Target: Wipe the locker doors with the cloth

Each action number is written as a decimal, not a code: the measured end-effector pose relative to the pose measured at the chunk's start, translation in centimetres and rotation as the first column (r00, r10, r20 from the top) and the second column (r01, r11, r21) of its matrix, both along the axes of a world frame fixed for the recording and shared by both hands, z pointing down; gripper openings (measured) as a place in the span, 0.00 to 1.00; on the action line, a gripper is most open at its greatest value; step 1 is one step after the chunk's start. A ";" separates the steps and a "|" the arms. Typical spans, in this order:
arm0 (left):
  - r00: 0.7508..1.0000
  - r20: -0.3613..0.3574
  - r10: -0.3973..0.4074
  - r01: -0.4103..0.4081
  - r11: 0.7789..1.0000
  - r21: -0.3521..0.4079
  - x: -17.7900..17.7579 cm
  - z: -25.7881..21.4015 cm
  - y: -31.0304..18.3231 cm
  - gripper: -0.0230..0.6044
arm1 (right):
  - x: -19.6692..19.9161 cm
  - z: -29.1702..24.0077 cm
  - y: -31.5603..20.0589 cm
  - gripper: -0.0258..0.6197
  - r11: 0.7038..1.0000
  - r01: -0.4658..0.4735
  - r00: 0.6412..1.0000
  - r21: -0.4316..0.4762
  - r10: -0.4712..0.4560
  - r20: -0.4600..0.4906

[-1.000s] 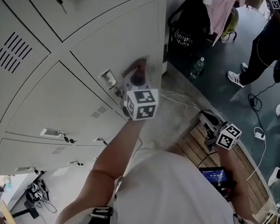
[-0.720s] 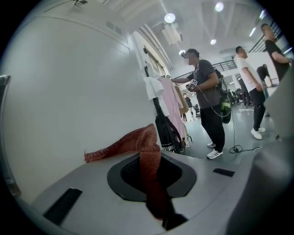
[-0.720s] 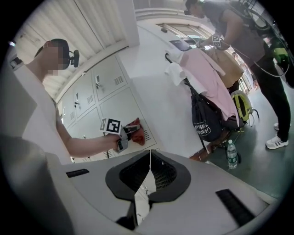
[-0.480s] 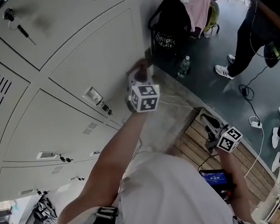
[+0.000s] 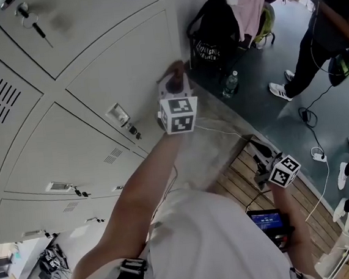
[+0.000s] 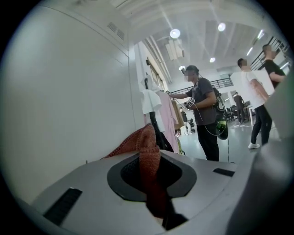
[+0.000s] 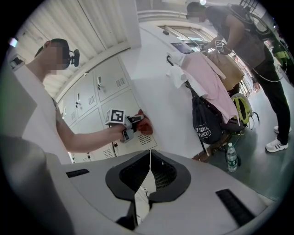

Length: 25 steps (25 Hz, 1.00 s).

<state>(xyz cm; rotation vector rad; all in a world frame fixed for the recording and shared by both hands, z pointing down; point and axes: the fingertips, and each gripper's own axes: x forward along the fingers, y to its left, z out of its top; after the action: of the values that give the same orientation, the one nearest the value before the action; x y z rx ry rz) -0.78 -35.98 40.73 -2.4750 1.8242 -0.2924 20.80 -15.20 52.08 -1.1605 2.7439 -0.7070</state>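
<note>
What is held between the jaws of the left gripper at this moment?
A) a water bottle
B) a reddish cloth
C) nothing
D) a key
B: the left gripper view shows the left gripper shut on the reddish cloth, which the head view shows against the locker door.

Cloth mostly hidden behind left gripper; locker doors cut off at head view edges.

Black backpack, one o'clock in head view: white printed lettering, too small to read. Nothing else legible.
</note>
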 end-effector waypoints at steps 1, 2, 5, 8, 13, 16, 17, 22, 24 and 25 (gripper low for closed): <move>1.000 -0.009 -0.019 0.019 1.000 0.004 -0.8 -0.3 0.6 0.10 | -0.1 -0.2 -0.1 0.07 1.000 0.006 1.000 0.002 -0.006 0.002; 0.999 -0.019 -0.038 0.038 0.999 0.007 -1.7 -0.6 1.3 0.10 | -0.1 -0.4 -0.2 0.07 1.000 0.012 1.000 0.005 -0.012 0.002; 0.995 -0.053 -0.087 0.087 0.996 0.001 -4.5 -1.5 4.0 0.10 | -0.7 -0.6 -0.5 0.07 0.999 0.042 0.999 0.015 -0.041 -0.003; 0.992 -0.061 -0.112 0.111 0.994 -0.015 -7.4 -2.3 6.7 0.10 | -1.9 -0.4 -0.7 0.07 0.996 0.084 0.996 0.013 -0.084 0.004; 0.977 -0.089 -0.191 0.191 0.981 -0.009 -11.9 -4.1 10.7 0.10 | -4.7 0.1 -1.2 0.07 0.986 0.165 0.986 0.007 -0.165 0.004; 0.964 -0.095 -0.250 0.252 0.968 0.011 -14.6 -4.7 13.1 0.10 | -6.3 -0.1 -1.6 0.07 0.979 0.203 0.979 0.011 -0.203 0.007; 0.959 -0.085 -0.269 0.272 0.962 0.029 -15.5 -4.8 14.0 0.10 | -6.8 -0.1 -1.7 0.07 0.977 0.213 0.977 0.011 -0.213 0.006; 0.925 -0.046 -0.377 0.380 0.921 0.087 -18.7 -5.3 18.5 0.10 | -8.1 0.6 -1.7 0.07 0.969 0.248 0.969 -0.005 -0.248 -0.002; 0.915 -0.050 -0.401 0.404 0.906 0.125 -19.6 -6.3 18.9 0.10 | -8.3 0.8 -1.7 0.07 0.968 0.252 0.968 -0.014 -0.252 -0.004; 0.916 -0.049 -0.397 0.400 0.906 0.140 -19.7 -6.9 18.6 0.10 | -8.3 0.9 -1.8 0.07 0.968 0.252 0.968 -0.017 -0.252 -0.005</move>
<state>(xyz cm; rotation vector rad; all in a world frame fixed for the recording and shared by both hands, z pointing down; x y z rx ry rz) -20.50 -17.34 33.82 -1.9993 2.2616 -0.1408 12.51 -16.95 53.00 -0.8246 2.9289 -0.7515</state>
